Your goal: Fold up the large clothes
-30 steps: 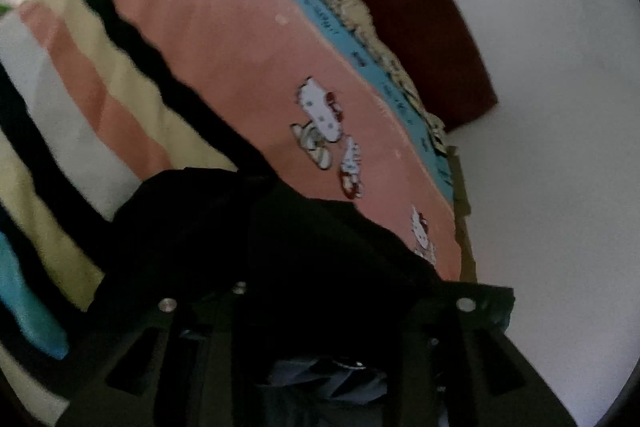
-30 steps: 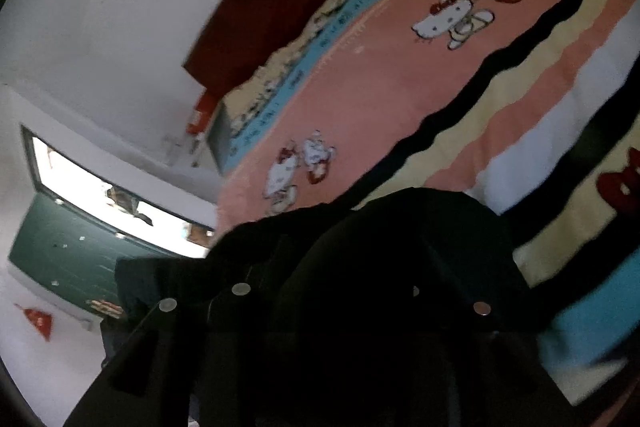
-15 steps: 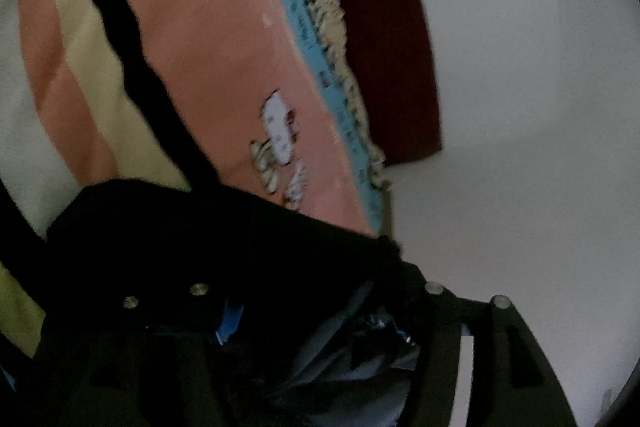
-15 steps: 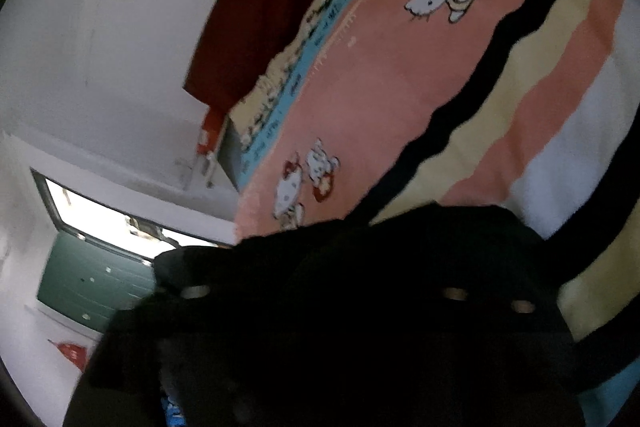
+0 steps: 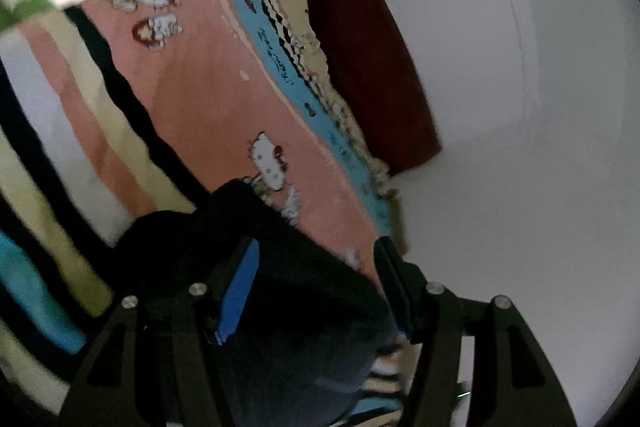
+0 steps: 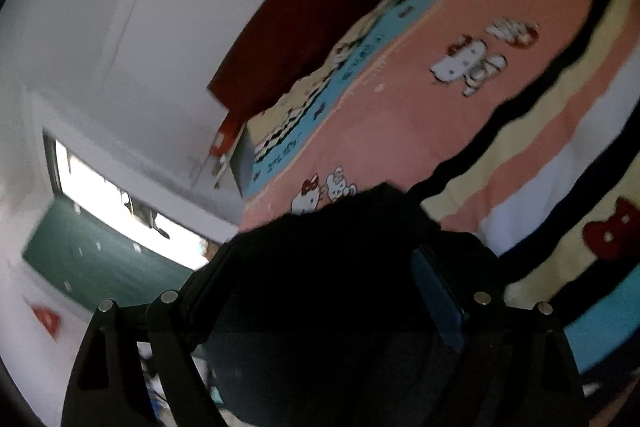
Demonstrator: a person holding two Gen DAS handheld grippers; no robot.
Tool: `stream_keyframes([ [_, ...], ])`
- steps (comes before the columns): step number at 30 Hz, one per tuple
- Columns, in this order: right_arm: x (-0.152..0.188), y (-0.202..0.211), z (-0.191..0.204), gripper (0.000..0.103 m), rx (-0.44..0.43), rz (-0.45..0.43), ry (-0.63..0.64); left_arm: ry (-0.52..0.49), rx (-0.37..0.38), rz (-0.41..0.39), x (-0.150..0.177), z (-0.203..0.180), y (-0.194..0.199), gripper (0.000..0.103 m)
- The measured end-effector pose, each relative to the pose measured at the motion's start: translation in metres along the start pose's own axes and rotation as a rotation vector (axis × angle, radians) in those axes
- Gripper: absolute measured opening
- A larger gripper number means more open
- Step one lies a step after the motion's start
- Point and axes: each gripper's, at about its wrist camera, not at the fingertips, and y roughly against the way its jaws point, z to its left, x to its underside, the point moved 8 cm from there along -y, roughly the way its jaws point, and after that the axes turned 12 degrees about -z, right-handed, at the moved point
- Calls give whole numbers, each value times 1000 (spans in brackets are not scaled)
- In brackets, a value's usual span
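A black garment point(image 5: 256, 247) lies bunched on the striped cartoon-cat blanket point(image 5: 192, 99) of a bed. My left gripper point(image 5: 316, 251) is open, its blue-padded fingers point(image 5: 238, 291) spread on either side of the dark cloth beneath. In the right wrist view the same black garment point(image 6: 332, 267) fills the space between my right gripper's point(image 6: 320, 259) spread fingers; the gripper is open, with one blue pad point(image 6: 438, 295) showing at the right and the left one hidden in shadow.
The bed's blanket point(image 6: 400, 115) has pink, cream, white, black and blue stripes. A dark red headboard point(image 5: 372, 67) stands against the white wall point(image 5: 520, 147). A window point(image 6: 120, 195) and a green panel point(image 6: 92, 255) are beyond the bed's side.
Both grippers were shut on the black garment and have opened. The cloth has dropped away from the left fingers, whose blue pads now show. Both views have swung.
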Motion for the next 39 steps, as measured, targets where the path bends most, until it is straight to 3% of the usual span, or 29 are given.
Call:
stream_keyframes([
  [8, 48, 20, 61, 87, 36, 77, 293, -335, -129, 82, 68, -31, 13, 58],
  [11, 67, 6, 83, 87, 60, 102, 424, -444, -143, 123, 100, -42, -12, 58],
  [17, 85, -49, 97, 87, 81, 155, 537, -615, -169, 222, 150, -58, -83, 58],
  [19, 88, -68, 95, 86, 97, 178, 565, -718, -210, 273, 166, -62, -113, 58],
  [22, 86, -106, 88, 86, 148, 248, 639, -828, -265, 285, 169, -70, -155, 58],
  [24, 80, -129, 81, 86, 186, 278, 697, -862, -332, 299, 166, -66, -183, 58],
  [28, 72, -166, 54, 86, 244, 329, 698, -912, -427, 334, 170, -47, -231, 60],
  [39, 78, -223, -13, 93, 276, 408, 612, -928, -471, 352, 181, -13, -292, 64],
])
